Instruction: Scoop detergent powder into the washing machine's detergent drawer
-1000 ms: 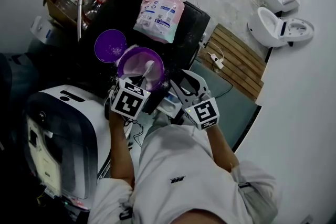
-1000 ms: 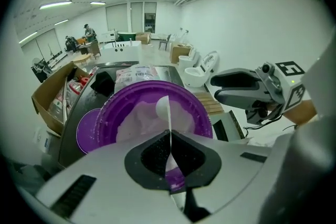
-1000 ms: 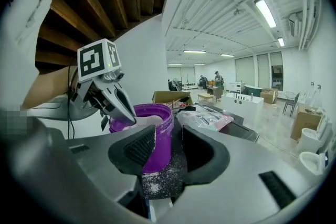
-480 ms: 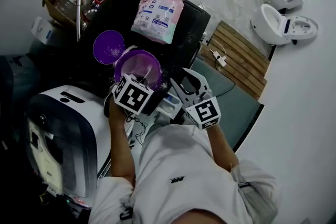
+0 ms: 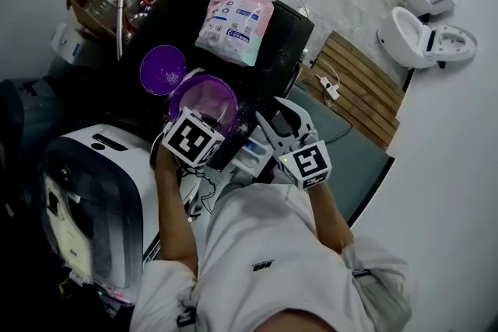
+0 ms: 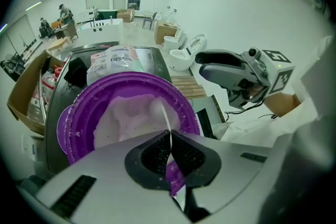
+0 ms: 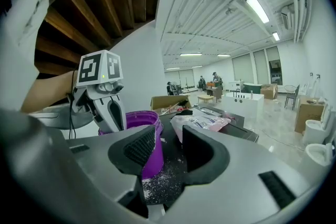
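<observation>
A washing machine (image 5: 93,190) stood at the left. Beyond it, on a black table (image 5: 272,50), were a purple lid (image 5: 163,69) and a purple tub (image 5: 205,99) of detergent powder (image 6: 126,118). The left gripper (image 6: 169,147) hovered over the tub, jaws pinched on a thin white scoop handle (image 6: 166,120) reaching into the powder. A detergent bag (image 5: 234,24) lay behind. The right gripper (image 5: 282,119) hung just beside the detergent drawer (image 5: 253,155), jaws apart and empty.

Head view: steeply down from above. Both gripper views: low, close, along own jaws. All share purple tub (image 5: 204,96).
</observation>
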Demonstrator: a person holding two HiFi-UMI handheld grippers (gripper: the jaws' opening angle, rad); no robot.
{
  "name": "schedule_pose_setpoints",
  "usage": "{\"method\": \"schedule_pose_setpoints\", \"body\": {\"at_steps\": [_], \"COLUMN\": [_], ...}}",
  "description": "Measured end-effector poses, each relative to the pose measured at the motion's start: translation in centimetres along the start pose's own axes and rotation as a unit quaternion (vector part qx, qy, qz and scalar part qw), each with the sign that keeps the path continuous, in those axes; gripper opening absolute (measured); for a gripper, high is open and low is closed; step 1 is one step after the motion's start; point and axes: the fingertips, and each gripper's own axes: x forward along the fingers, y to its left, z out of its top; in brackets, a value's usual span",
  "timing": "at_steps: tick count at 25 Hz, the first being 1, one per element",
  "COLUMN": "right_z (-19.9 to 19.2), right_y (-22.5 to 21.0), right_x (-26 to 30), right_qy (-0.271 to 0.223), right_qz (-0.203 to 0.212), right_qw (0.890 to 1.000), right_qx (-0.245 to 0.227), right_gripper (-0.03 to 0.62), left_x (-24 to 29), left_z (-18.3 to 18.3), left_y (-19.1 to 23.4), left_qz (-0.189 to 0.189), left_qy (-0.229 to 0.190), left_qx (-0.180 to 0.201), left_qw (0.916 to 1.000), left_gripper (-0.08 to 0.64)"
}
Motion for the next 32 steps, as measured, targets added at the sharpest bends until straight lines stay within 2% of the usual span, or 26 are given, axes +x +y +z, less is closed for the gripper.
{"method": "schedule_pose_setpoints", "body": {"at_steps": [8, 16, 26, 32], "right_z": [0.5, 0.0, 0.2, 0.2], "right_y": [0.1, 1.7, 4.7, 6.7], "right_x": [0.1, 0.5, 1.0, 1.2], "right_qy": [-0.002, 0.005, 0.013, 0.016], "right_qz": [0.006, 0.018, 0.028, 0.03], "right_qw": [1.0, 1.0, 1.0, 0.999], "right_qx": [0.015, 0.007, -0.007, -0.02], "right_gripper": [0.161, 0.161, 0.161, 0.161], "left_x": [-1.1, -2.4, -3.5, -4.1], "left_z": [-0.7, -1.4, -1.8, -2.1], "left_y": [-1.3, -1.8, -2.0, -1.7], "left_qz": [-0.051, -0.075, -0.085, -0.08], "left_qy": [-0.055, -0.131, -0.231, -0.295], "left_qx": [-0.039, -0.097, -0.167, -0.197], "left_qw": [0.9964, 0.9837, 0.9547, 0.9313], "left_gripper": [0.015, 0.015, 0.015, 0.015]}}
